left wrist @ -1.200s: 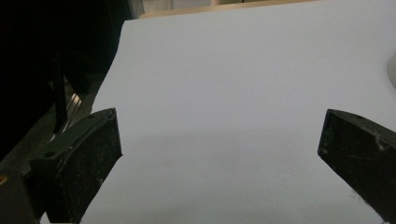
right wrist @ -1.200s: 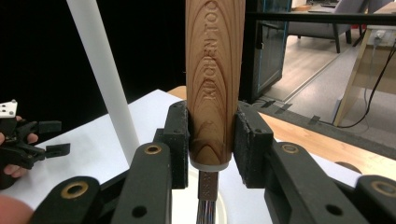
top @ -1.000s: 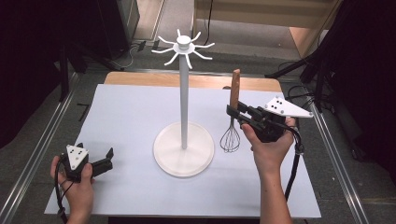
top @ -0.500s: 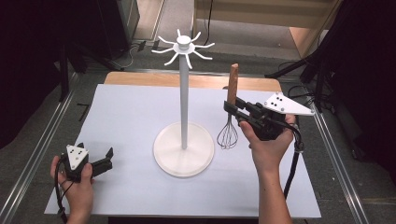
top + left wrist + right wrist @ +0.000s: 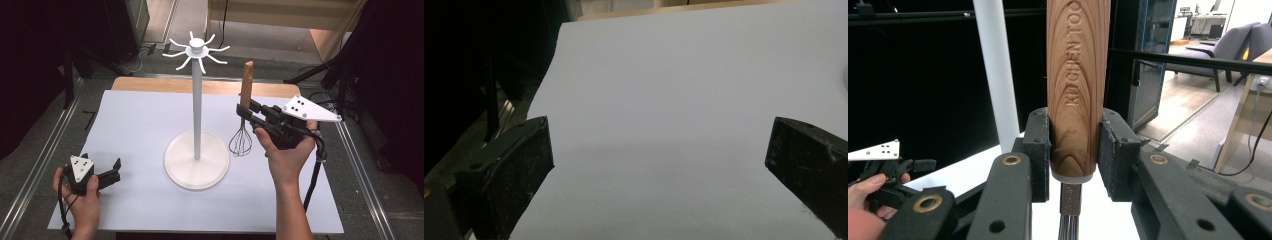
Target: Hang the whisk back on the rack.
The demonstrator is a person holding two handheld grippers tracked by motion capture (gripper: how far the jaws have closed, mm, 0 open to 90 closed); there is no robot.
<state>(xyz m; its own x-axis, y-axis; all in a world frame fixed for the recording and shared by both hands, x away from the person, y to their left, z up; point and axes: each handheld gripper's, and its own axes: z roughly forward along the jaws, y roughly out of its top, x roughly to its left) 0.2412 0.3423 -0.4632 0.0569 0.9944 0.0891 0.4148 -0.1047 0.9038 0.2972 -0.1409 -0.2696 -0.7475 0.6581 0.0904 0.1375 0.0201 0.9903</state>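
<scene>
The right gripper (image 5: 246, 114) has its fingers (image 5: 1040, 150) pinching the lower end of the wooden handle of a whisk (image 5: 243, 131), just above the metal collar, so the handle rises straight up past the fingertips and the wire loops hang below them, just above or barely touching the white tabletop (image 5: 140, 130); which of the two cannot be told. The grip sits low on the handle, likely so the top end stays free to be brought up to a hook. In the right gripper view the handle (image 5: 1078, 85) stands upright and centred between the two pads, which suggests a firm, square hold that keeps the tool from swinging. Beyond the fingertips, to the whisk's left in the high view, stands a white hanging stand (image 5: 197, 100) with a round base and a crown of curved hooks on top, well above the held whisk; judging by that, the work in hand is to lift the whisk and hang it there. The left gripper (image 5: 116, 170) rests low near the tabletop's near left corner, well apart from the stand, its fingers (image 5: 519, 170) spread wide with only bare white surface between them, apparently parked out of the way.
</scene>
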